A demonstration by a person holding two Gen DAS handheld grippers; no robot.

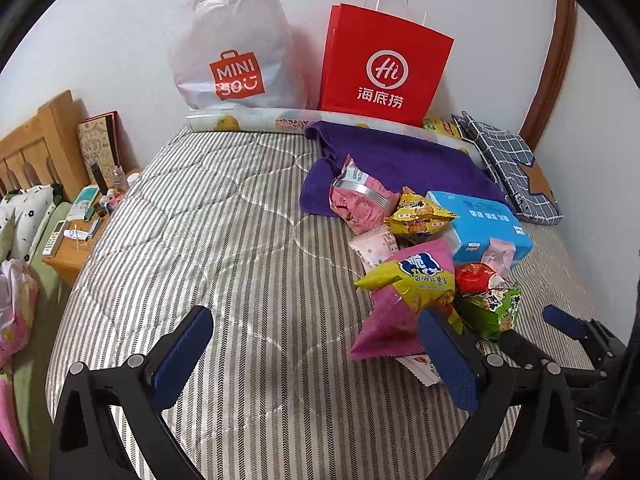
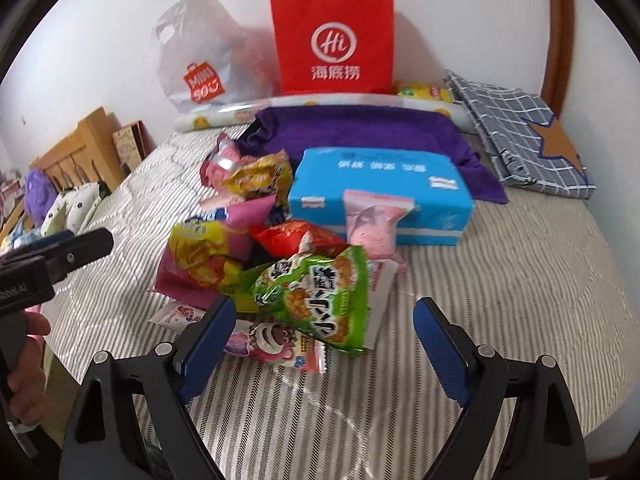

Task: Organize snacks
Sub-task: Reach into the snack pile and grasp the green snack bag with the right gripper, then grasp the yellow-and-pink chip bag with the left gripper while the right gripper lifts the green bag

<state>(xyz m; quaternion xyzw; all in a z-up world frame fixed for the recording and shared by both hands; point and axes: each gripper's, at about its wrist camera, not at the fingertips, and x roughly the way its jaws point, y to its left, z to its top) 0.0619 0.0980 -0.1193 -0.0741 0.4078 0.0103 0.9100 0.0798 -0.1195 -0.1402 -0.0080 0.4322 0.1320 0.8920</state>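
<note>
Hovering wide open and empty, right gripper (image 2: 324, 344) bracketed the green packet (image 2: 320, 300), seemingly untouched, snack pile's 6 o'clock edge. Left gripper (image 1: 316, 356) gaped empty, pile (image 1: 420, 256) at 1 o'clock.

Both tools tilt downward over the bed (image 1: 240, 240). The left tool (image 1: 320, 344) stands wide open with nothing between its blue pads. The right tool (image 2: 324, 328), at the left tool's right, is also spread, gripping nothing; a hand (image 2: 24, 384) holds the left tool's handle.
</note>
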